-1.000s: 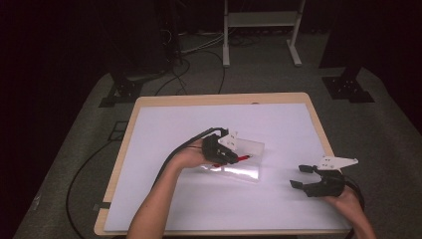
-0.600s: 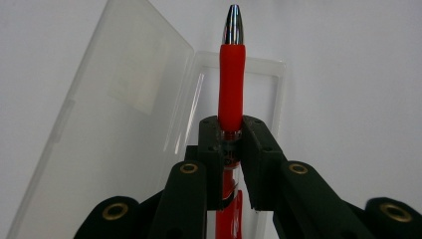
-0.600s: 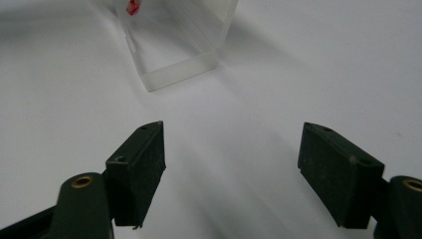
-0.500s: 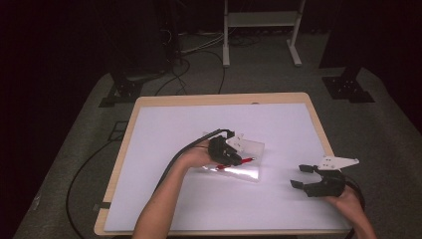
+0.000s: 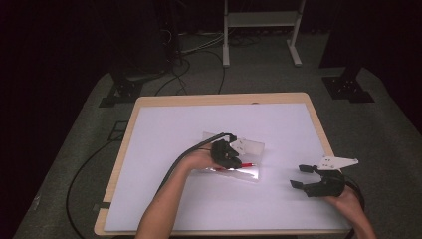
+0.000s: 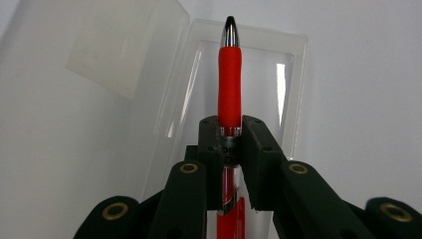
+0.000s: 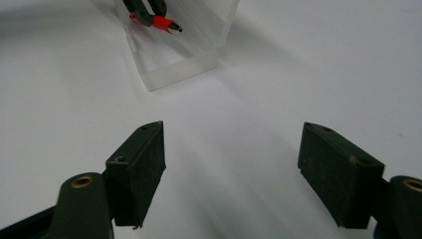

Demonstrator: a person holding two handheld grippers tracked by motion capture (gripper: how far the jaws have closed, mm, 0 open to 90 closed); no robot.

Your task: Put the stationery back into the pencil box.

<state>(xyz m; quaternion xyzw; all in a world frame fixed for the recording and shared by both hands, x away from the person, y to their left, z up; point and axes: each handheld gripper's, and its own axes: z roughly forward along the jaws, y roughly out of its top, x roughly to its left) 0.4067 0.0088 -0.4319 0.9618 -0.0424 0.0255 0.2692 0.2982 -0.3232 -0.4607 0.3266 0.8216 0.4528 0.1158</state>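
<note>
The left gripper (image 6: 230, 142) has its two black jaws closed tight on a red pen (image 6: 229, 87) — the grip is just below the red sleeve, and the silver-and-black tip points away, over the open clear plastic case (image 6: 249, 69). The case lies on the white table (image 5: 164, 134) with its lid folded back. The right gripper (image 7: 231, 172) rests well apart from the case — its jaws stand wide, holding nothing.
</note>
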